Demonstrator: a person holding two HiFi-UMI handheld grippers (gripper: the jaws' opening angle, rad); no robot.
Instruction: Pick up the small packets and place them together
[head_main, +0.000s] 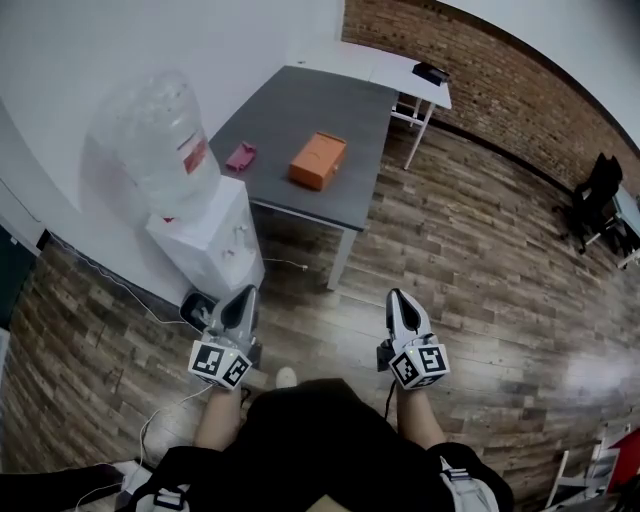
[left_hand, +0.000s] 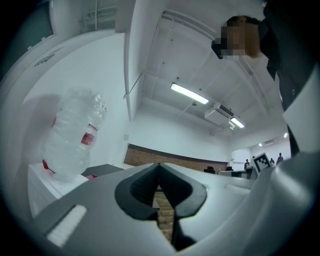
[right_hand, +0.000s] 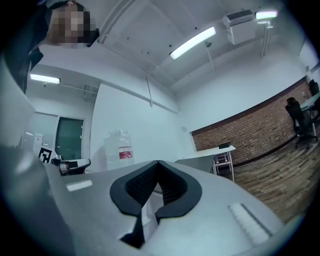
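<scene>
A small pink packet (head_main: 241, 156) lies on the grey table (head_main: 300, 110) far ahead, near its left edge, with an orange box (head_main: 318, 160) beside it. My left gripper (head_main: 243, 296) and right gripper (head_main: 397, 298) hang low in front of my body over the wooden floor, well short of the table. Both point forward with their jaws shut and nothing between them. In the left gripper view the left gripper (left_hand: 159, 165) has its tips meeting, and in the right gripper view the right gripper (right_hand: 158, 163) looks the same.
A white water dispenser (head_main: 205, 235) with a big clear bottle (head_main: 152, 140) stands at the table's near left corner. A white desk (head_main: 385, 68) adjoins the far end. A black chair (head_main: 598, 195) stands at the right; cables (head_main: 130, 295) run along the floor at left.
</scene>
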